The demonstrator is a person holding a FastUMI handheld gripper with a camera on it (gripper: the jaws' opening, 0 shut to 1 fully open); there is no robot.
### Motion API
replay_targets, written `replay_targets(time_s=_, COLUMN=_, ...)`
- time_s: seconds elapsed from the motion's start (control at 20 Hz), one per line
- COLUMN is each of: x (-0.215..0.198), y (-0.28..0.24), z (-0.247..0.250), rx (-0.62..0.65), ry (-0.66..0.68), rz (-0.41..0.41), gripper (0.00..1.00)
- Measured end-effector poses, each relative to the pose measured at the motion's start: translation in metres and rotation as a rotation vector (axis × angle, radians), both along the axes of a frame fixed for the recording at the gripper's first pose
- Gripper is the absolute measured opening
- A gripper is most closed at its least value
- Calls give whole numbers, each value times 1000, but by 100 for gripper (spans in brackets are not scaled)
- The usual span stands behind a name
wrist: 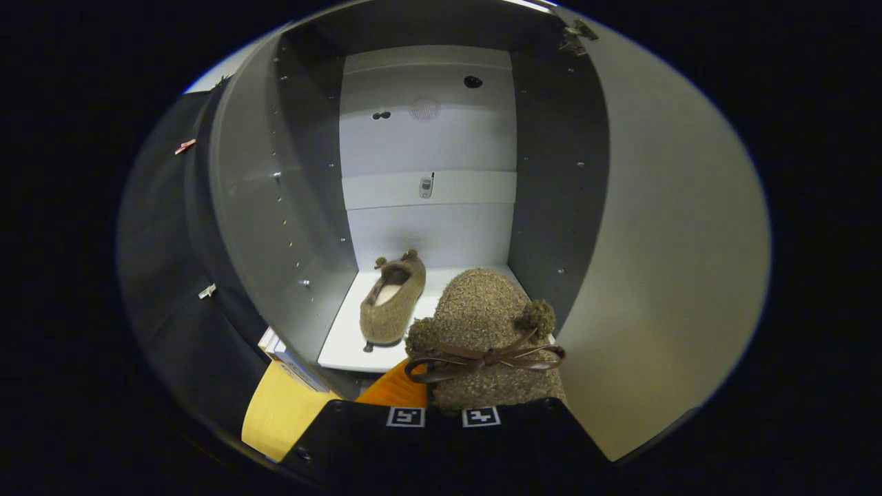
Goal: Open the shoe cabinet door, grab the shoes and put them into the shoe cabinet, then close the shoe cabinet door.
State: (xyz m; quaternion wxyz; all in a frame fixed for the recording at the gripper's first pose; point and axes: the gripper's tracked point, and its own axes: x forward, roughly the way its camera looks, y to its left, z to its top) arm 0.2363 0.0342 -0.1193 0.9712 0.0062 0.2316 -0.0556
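Right of the cabinet, door [661,262]: swung wide open.
Cabinet [427,138]: open box, white floor.
Shoe being carried [482,324]: at the cabinet's mouth, toe up, bow on front.
Shoe already put away [394,300]: on the cabinet floor, left side.
Gripper [443,415]: fingers close together, squeezing the carried shoe's back end.
Feel: looks fuzzy, soft, light; probably squashes, so hold the firmer heel edge.

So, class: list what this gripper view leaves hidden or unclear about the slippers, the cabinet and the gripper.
- Held slipper: heel end hidden behind the gripper.
- Fingers' contact with it: hidden by the gripper's body.
- Far slipper: its far side is turned away.
- Cabinet shelf under the held slipper: covered by it.
- Door: outer edge cut off.
- Small fitting on back wall: too small to identify.
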Motion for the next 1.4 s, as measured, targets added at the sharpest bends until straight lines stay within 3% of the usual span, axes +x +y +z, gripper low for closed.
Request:
replay_targets(time_s=0.65, x=199, y=-38, z=-59, rx=35, ry=141, rz=-64, gripper=5)
replay_targets(time_s=1.05, x=241, y=-55, z=-121, rx=71, ry=251, rz=-90, gripper=5)
replay_targets(time_s=1.2, x=243, y=-57, z=-119, rx=80, ry=243, rz=-93, gripper=7)
replay_targets(time_s=1.35, x=235, y=-55, z=-118, rx=82, ry=258, rz=-85, gripper=16)
replay_targets(time_s=1.4, x=231, y=-52, z=-118, rx=85, ry=262, rz=-78, gripper=27)
